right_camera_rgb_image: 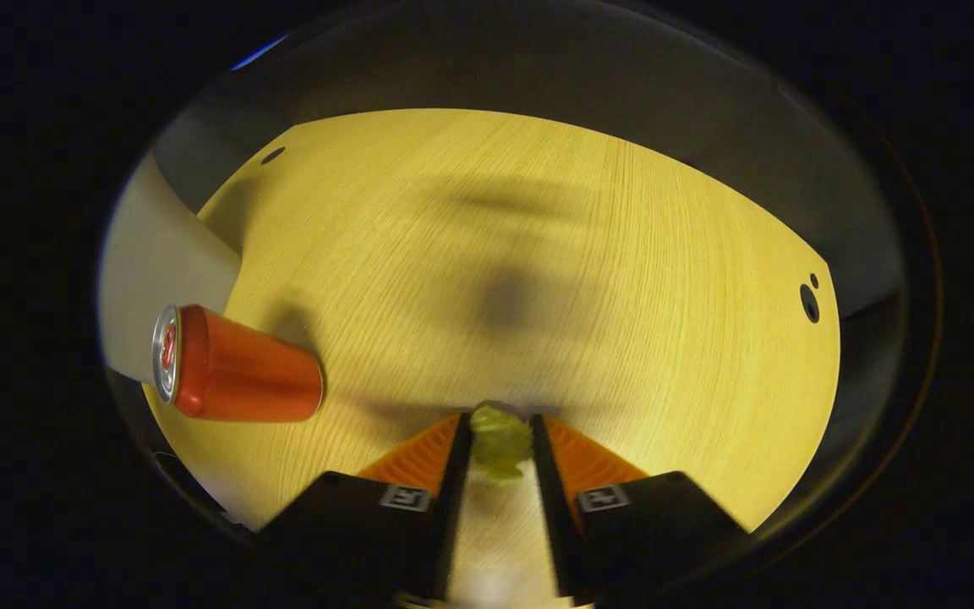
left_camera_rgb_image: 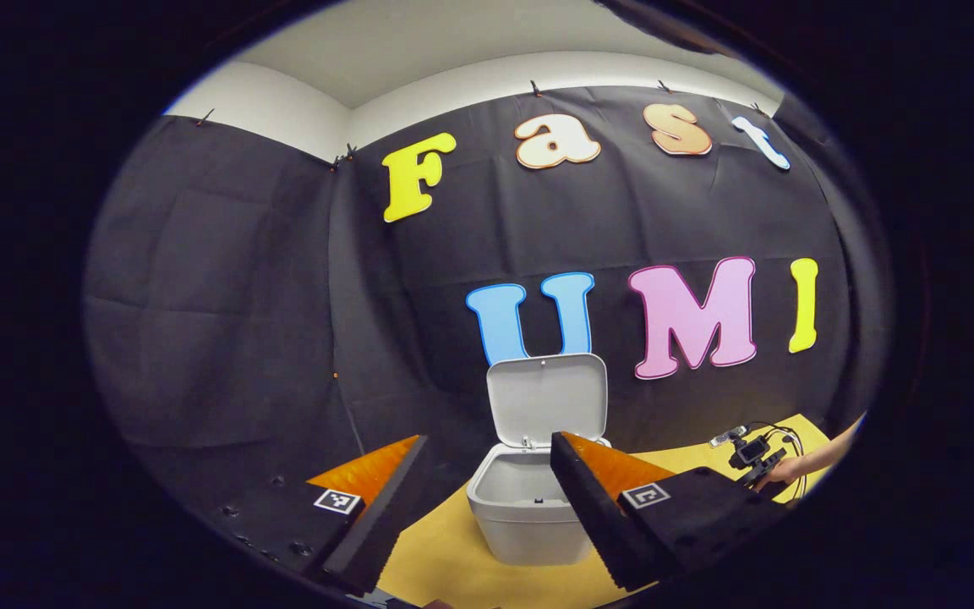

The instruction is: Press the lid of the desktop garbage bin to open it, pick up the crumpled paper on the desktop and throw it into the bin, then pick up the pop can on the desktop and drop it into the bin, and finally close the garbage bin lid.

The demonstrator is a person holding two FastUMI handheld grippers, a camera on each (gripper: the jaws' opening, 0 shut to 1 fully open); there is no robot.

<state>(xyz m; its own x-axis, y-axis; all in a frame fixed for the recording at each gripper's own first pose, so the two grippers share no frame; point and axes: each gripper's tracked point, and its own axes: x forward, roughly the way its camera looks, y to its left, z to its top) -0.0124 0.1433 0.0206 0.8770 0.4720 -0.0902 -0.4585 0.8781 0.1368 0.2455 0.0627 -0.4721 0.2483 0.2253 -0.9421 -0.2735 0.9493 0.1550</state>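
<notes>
The right tool (right_camera_rgb_image: 497, 440) pinches crumpled paper (right_camera_rgb_image: 500, 444) above the wood-grain desk (right_camera_rgb_image: 538, 254), a red pop can (right_camera_rgb_image: 238, 365) nearby; the left tool (left_camera_rgb_image: 487, 457) is spread before the open grey bin (left_camera_rgb_image: 525, 507).

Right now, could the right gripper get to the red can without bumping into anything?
Probably yes, but not just yet. The can stands on bare table off to one side, with nothing between. But the right gripper has its fingers pressed on the crumpled paper, so it would need to drop that first.
</notes>
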